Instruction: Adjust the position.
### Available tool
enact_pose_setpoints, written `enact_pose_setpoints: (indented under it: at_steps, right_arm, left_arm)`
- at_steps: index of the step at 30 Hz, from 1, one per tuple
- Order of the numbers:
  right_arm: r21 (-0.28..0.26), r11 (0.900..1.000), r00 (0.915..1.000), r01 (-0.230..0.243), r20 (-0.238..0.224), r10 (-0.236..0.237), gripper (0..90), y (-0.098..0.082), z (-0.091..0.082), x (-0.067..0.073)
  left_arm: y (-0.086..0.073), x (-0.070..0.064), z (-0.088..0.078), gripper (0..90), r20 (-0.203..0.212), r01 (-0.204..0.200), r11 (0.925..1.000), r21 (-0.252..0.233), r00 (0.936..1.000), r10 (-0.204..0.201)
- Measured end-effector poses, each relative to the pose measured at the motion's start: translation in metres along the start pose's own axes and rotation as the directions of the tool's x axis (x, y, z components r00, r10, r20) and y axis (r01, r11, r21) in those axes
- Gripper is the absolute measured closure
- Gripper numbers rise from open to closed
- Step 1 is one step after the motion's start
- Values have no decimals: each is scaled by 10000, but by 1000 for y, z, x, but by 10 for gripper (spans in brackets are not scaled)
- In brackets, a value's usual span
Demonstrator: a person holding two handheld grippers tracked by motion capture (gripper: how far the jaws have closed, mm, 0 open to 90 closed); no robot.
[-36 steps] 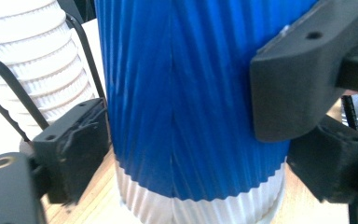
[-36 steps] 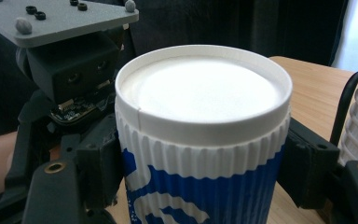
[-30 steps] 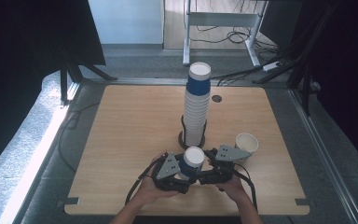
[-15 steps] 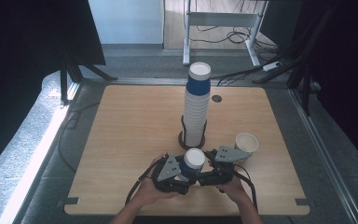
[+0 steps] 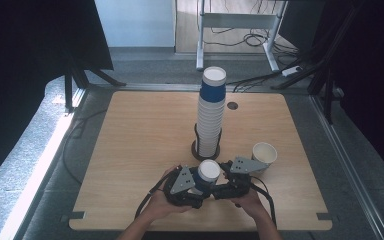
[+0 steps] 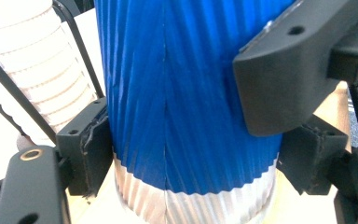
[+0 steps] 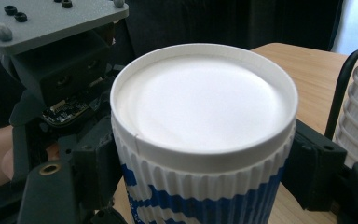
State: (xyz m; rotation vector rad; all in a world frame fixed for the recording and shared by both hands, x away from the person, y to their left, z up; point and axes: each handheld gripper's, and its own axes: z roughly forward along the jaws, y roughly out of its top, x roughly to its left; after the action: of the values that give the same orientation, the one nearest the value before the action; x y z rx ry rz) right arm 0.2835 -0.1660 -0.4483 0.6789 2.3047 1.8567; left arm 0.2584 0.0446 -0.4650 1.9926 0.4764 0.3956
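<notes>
Blue ribbed paper wrapped the inverted cup point(image 5: 209, 174), which stood base up at the near edge of the wooden table point(image 5: 130, 150), between both hands. On its left, the left gripper point(image 5: 196, 186) had its jaws closed tight on the cup's lower wall point(image 6: 186, 116). On its right, the right gripper point(image 5: 219, 181) had just been opening its jaws, the cup's white top point(image 7: 200, 102) between them; whether its pads touched could not be told. Behind rose a tall cup stack point(image 5: 211, 112); a single open cup point(image 5: 264, 154) stood at far right.
</notes>
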Motion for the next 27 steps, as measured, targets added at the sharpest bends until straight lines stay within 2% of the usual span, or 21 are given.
enact_pose_setpoints:
  at_steps: [5, 8, 11, 20, 27]
  right_arm:
    - [-19, 10000, 10000, -52, -23, 52, 212, 0, -1, 0]
    - [-40, 10000, 10000, -57, 1, 57, 198, 1, -4, 0]
    - [-265, 9995, 9998, -173, 21, 173, 192, 2, -9, -1]
    - [-725, 9971, 9992, -216, 318, 239, 185, 7, -26, -5]
    - [-598, 9980, 9981, -185, 581, 220, 184, 8, -37, -10]
  left_arm:
    - [1, -1, 3, 204, 12, -121, 9998, 170, 9999, 121]
    - [6, -2, 4, 204, 56, -390, 9988, 284, 9992, 389]
    - [7, -1, 7, 204, 167, -481, 9979, 445, 9987, 474]
    - [6, 6, 8, 204, -83, -820, 9909, 1069, 9965, 834]
    - [7, 14, 7, 204, -329, -1108, 9823, 1507, 9926, 1171]
